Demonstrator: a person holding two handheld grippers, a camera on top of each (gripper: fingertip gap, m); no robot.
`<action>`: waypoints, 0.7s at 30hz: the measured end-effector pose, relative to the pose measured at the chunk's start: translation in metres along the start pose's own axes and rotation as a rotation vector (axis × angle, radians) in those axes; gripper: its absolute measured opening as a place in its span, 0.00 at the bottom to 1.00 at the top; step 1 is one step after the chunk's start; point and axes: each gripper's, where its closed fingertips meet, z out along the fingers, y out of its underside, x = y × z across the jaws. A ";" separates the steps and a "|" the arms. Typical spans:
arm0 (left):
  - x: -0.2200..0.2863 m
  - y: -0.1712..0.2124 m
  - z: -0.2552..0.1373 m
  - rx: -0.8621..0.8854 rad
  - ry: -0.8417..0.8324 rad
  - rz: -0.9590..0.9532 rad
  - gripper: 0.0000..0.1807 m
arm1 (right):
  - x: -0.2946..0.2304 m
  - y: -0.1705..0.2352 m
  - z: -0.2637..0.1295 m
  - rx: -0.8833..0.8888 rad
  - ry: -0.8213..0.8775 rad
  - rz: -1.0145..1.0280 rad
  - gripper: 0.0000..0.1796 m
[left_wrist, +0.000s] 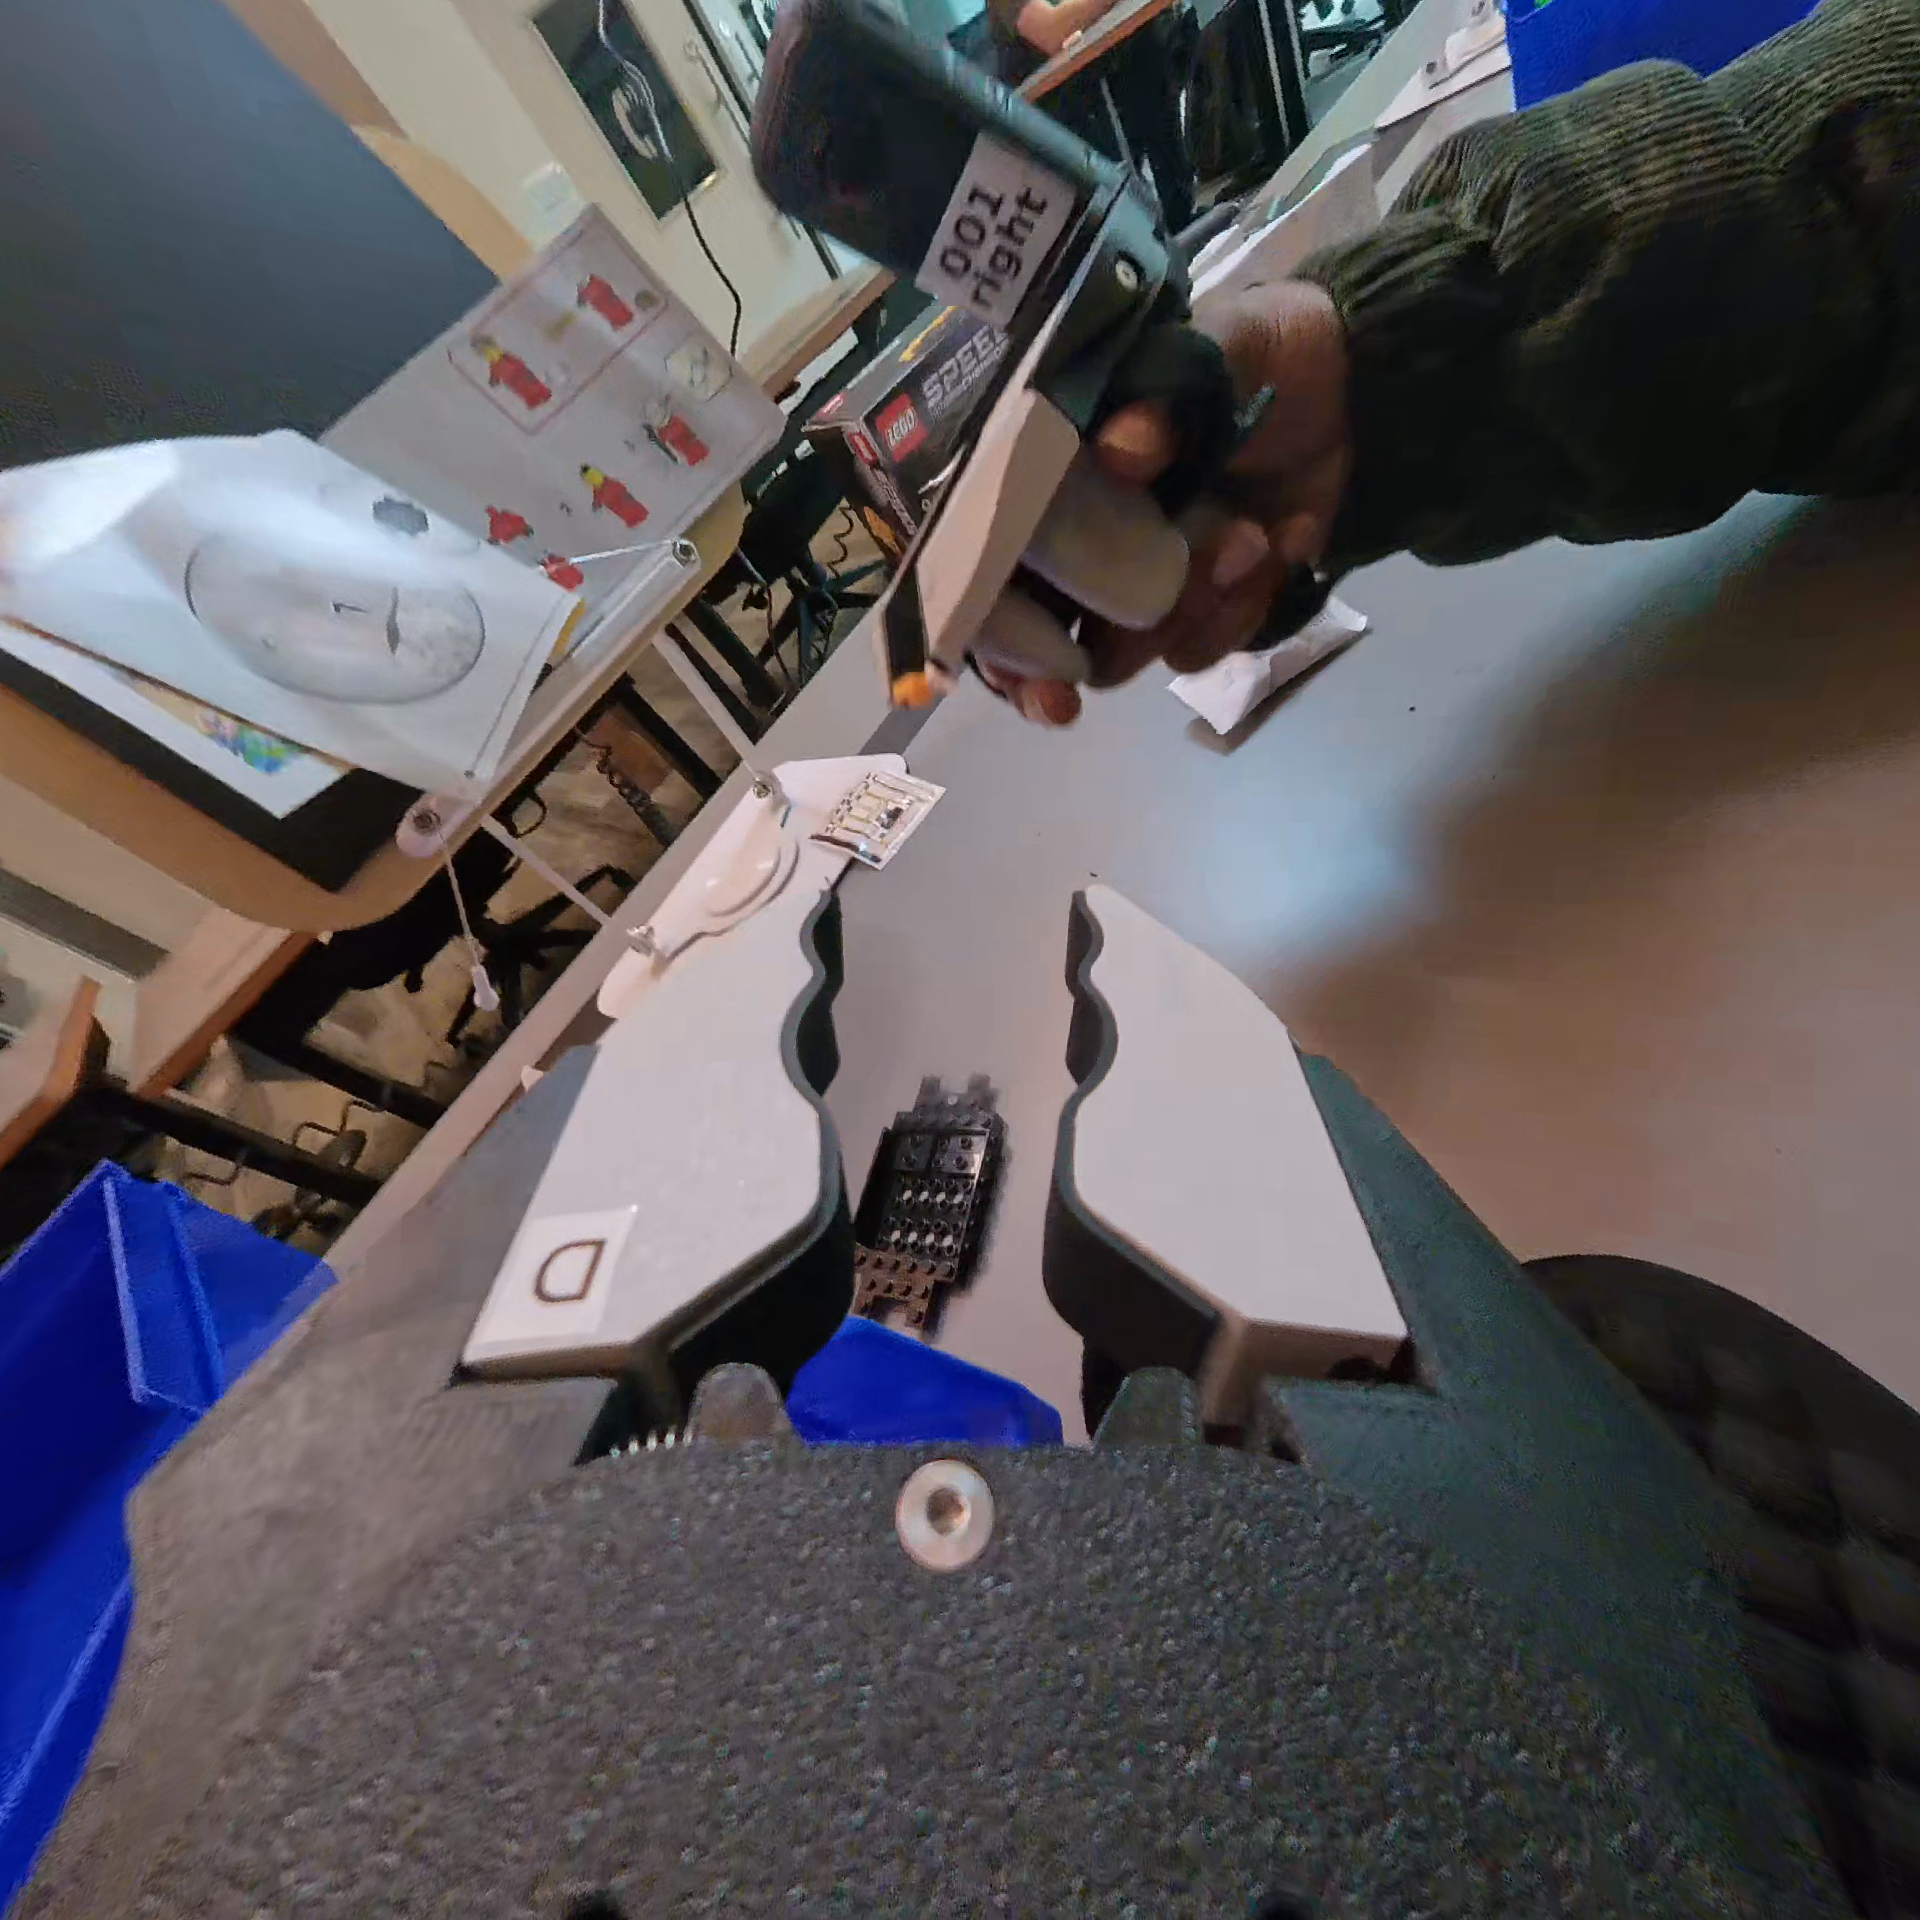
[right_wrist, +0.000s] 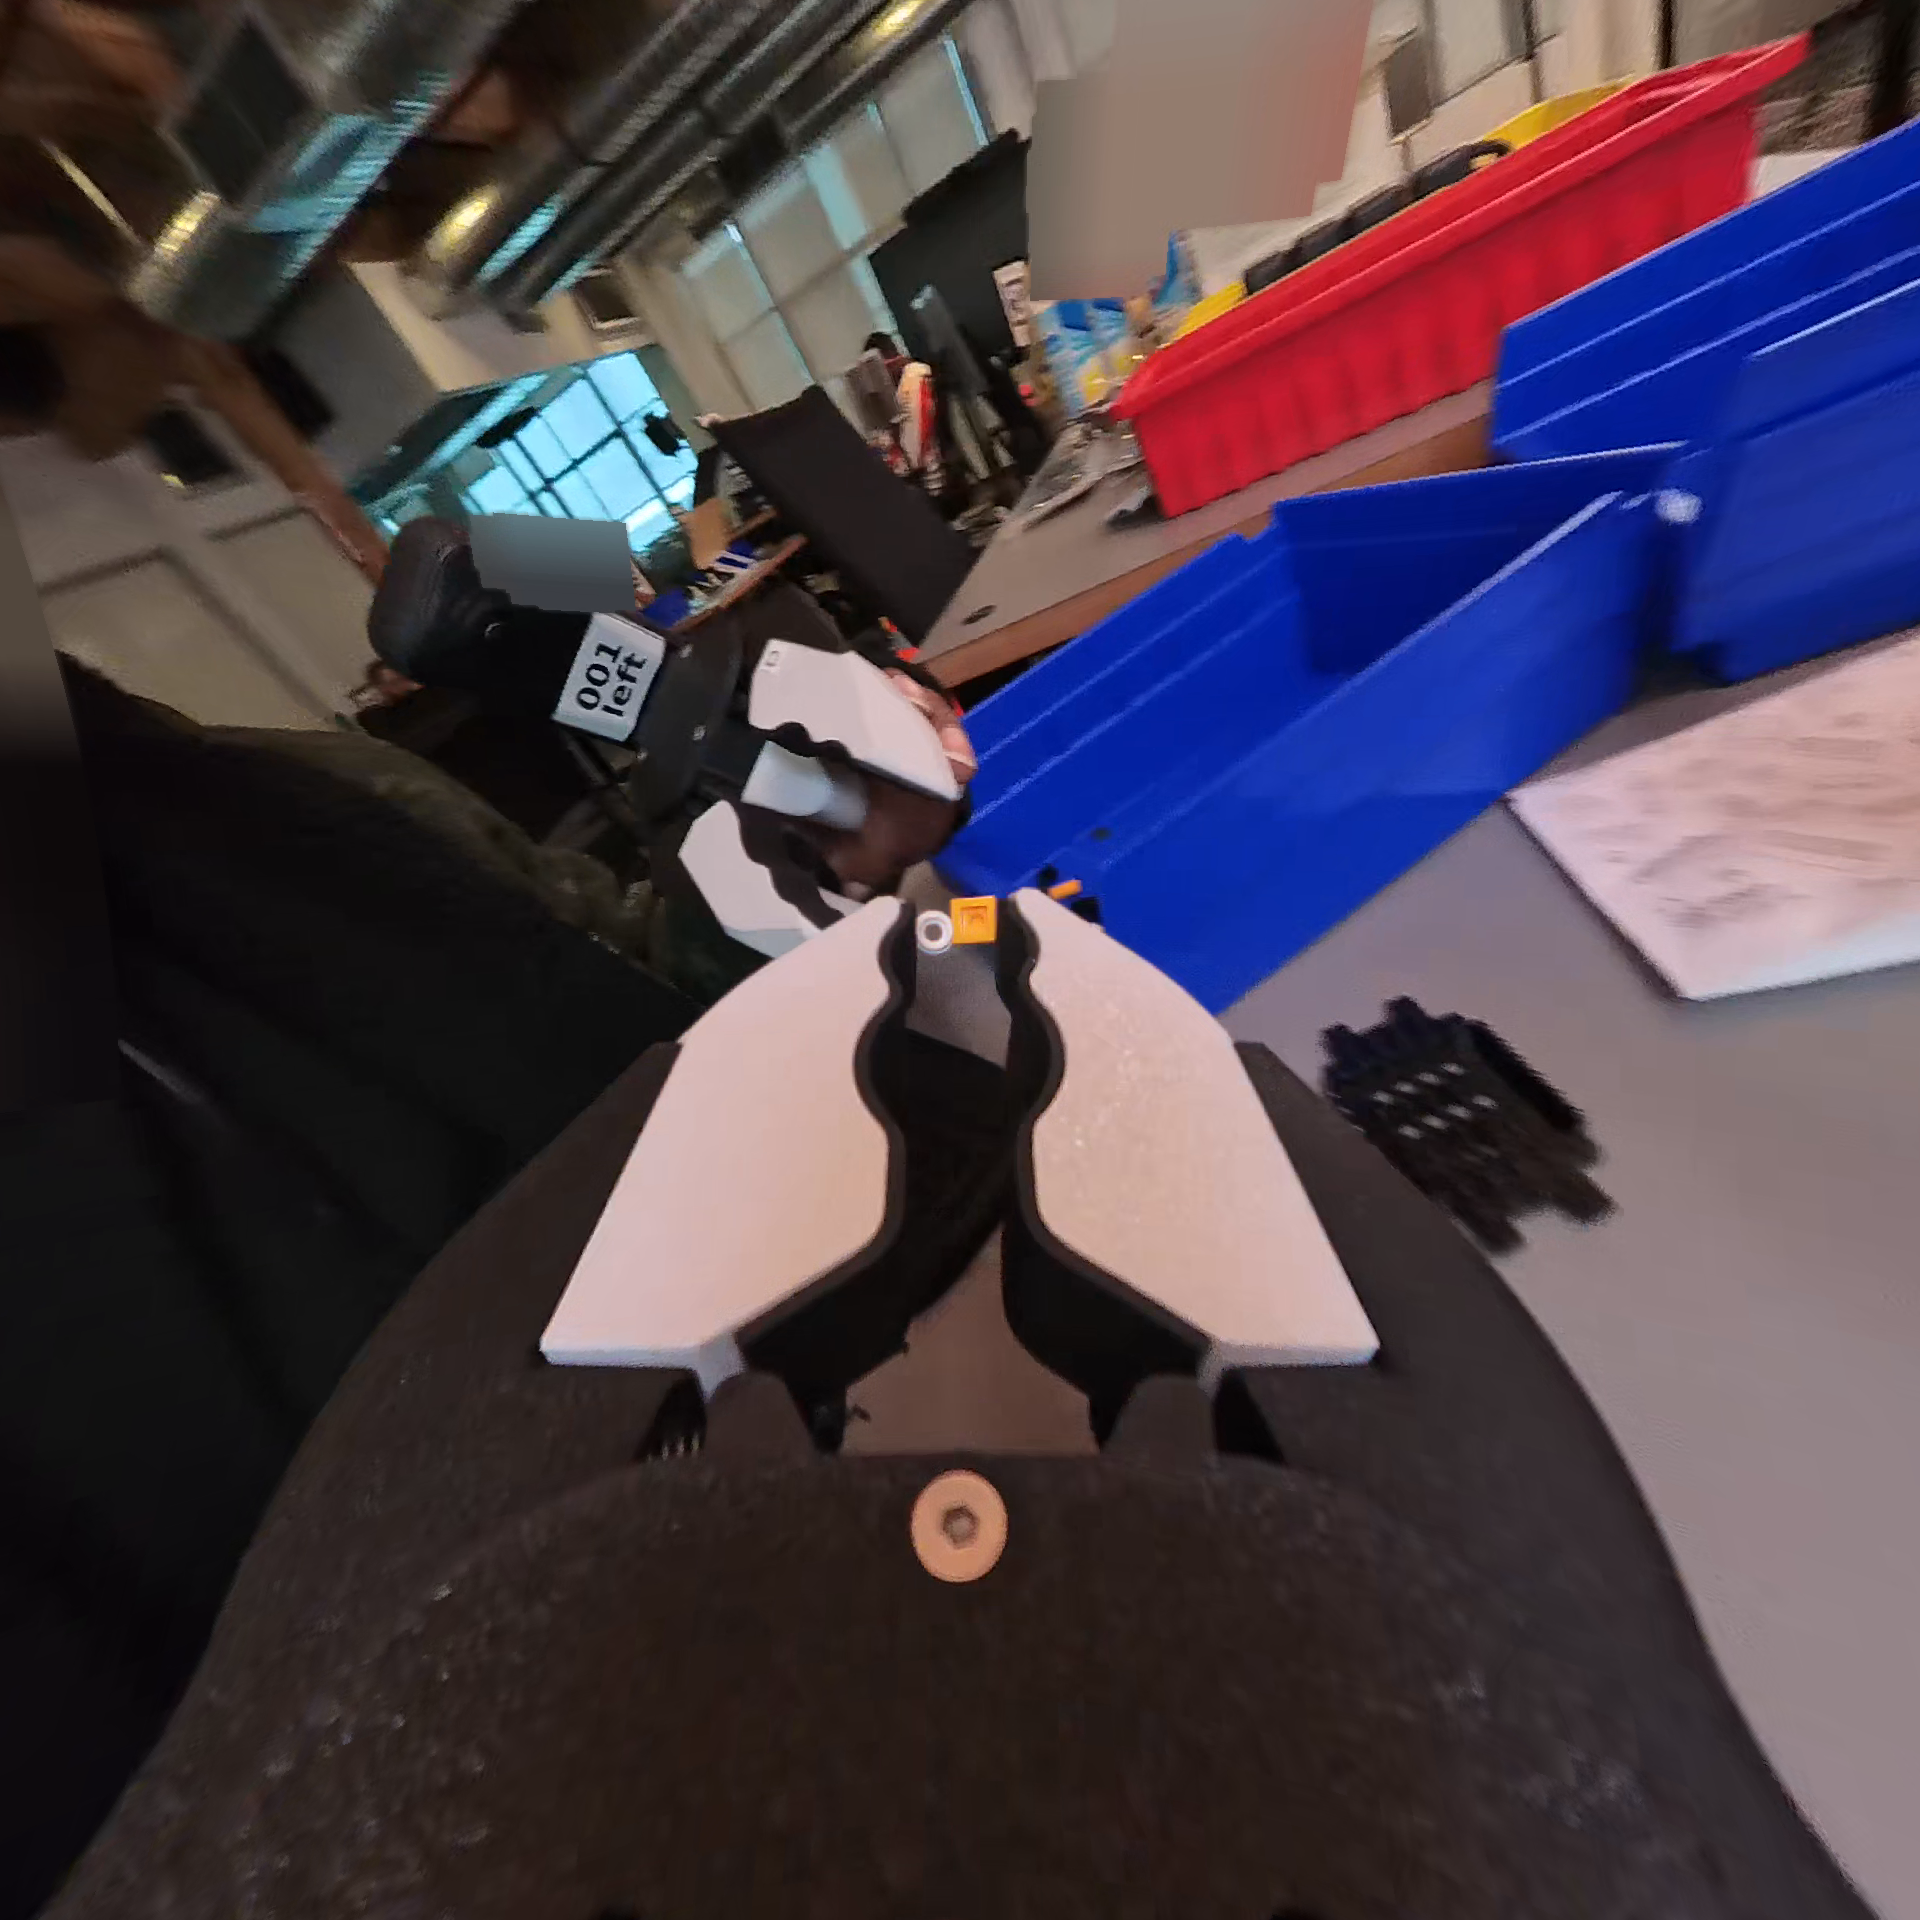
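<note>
Grey table, black brick plate mid-surface.

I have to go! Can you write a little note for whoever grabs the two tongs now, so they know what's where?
Left tongs: open, empty, above the black plate, not touching it.
Right tongs: shut at the tips on an orange brick and a white ring, lifted off the table.
The black plate lies flat on the table beside the blue bin.
A printed sheet lies past the plate.
The brick and ring are not joined to the plate.
</note>
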 end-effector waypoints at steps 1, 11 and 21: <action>0.000 -0.002 -0.001 0.007 -0.006 0.011 0.22 | -0.005 0.003 0.009 -0.003 -0.027 0.010 0.08; 0.007 -0.021 -0.010 0.104 -0.027 0.133 0.11 | -0.037 0.014 0.045 0.034 -0.240 0.190 0.08; -0.008 -0.022 -0.024 0.098 -0.104 0.201 0.05 | -0.041 -0.002 0.065 0.104 -0.380 0.366 0.08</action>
